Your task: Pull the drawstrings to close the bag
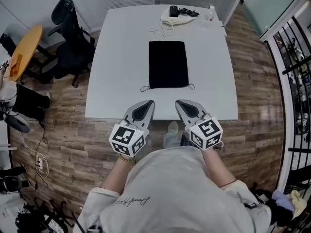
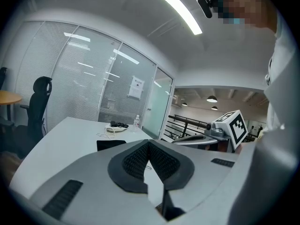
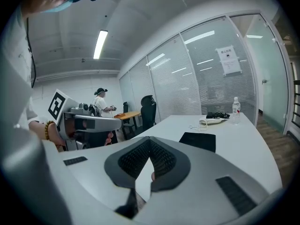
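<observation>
A flat black drawstring bag [image 1: 168, 64] lies in the middle of the white table [image 1: 116, 57], its mouth toward me, with a thin cord end sticking out at each near corner [image 1: 145, 88]. The bag also shows small in the left gripper view [image 2: 110, 144] and in the right gripper view [image 3: 198, 141]. My left gripper [image 1: 146, 107] and right gripper [image 1: 184, 106] hang side by side over the table's near edge, short of the bag. Both are shut with nothing between their jaws.
At the table's far end lie a cream cloth bag [image 1: 176, 18], a black device with cable [image 1: 176, 10] and a water bottle [image 1: 210, 12]. Black office chairs [image 1: 73, 38] stand left of the table, beside a round wooden table [image 1: 24, 50]. A railing [image 1: 296, 67] runs along the right.
</observation>
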